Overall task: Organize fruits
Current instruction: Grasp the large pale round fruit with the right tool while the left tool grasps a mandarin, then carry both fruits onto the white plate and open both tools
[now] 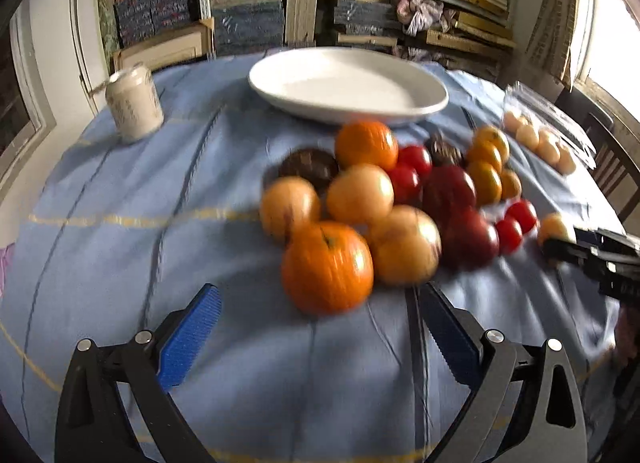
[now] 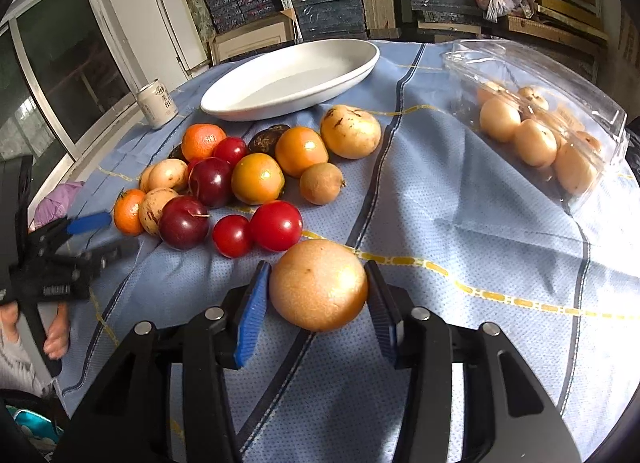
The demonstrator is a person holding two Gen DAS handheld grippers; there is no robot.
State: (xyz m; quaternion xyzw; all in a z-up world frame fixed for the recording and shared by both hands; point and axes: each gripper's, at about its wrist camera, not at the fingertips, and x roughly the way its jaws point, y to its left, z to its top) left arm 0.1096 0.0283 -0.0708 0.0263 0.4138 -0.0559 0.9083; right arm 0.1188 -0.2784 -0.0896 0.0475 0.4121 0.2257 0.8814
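A heap of fruit lies on the blue cloth in front of the white oval plate: oranges, red plums, tan round fruits and dark ones. My left gripper is open, its blue pads wide apart and clear of the large orange that sits at its fingertips. My right gripper is shut on a tan round fruit, pads pressing both its sides just above the cloth. The right wrist view shows the plate, the plums and the left gripper at the left.
A pale can stands at the back left. A clear plastic box with several tan fruits lies open at the right. Shelves of stacked boxes fill the background. A chair stands by the table's right edge. A hand is at the lower left.
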